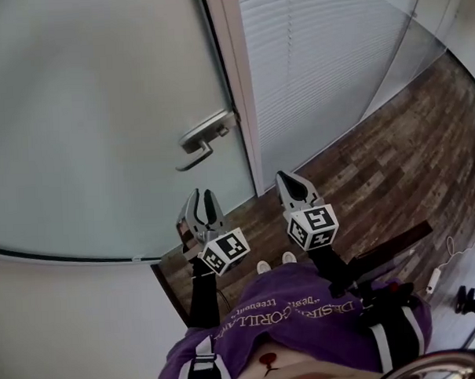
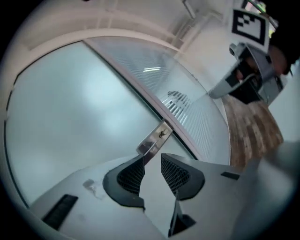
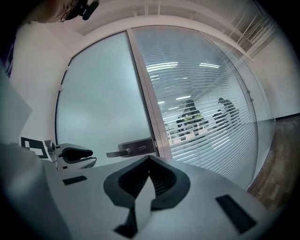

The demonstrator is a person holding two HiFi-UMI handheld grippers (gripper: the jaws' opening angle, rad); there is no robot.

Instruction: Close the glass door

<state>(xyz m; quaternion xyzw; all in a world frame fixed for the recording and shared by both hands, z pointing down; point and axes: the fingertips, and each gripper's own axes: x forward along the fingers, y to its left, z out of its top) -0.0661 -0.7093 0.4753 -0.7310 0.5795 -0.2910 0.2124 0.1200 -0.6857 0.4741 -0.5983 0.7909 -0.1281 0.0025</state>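
Glass door (image 1: 100,112), frosted and pale grey-green, fills the upper left of the head view. Its right edge lies against the pale frame (image 1: 237,83), with a silver lever handle (image 1: 204,139) near that edge. Below the handle, the left gripper (image 1: 202,196) hangs apart from it, jaws spread and empty; beside it, the right gripper (image 1: 284,179) has its jaws pressed together on nothing.

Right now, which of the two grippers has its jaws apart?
The left gripper: its jaws stand apart with nothing between them, pointing toward the door handle. On the right gripper the jaws meet at the tips.
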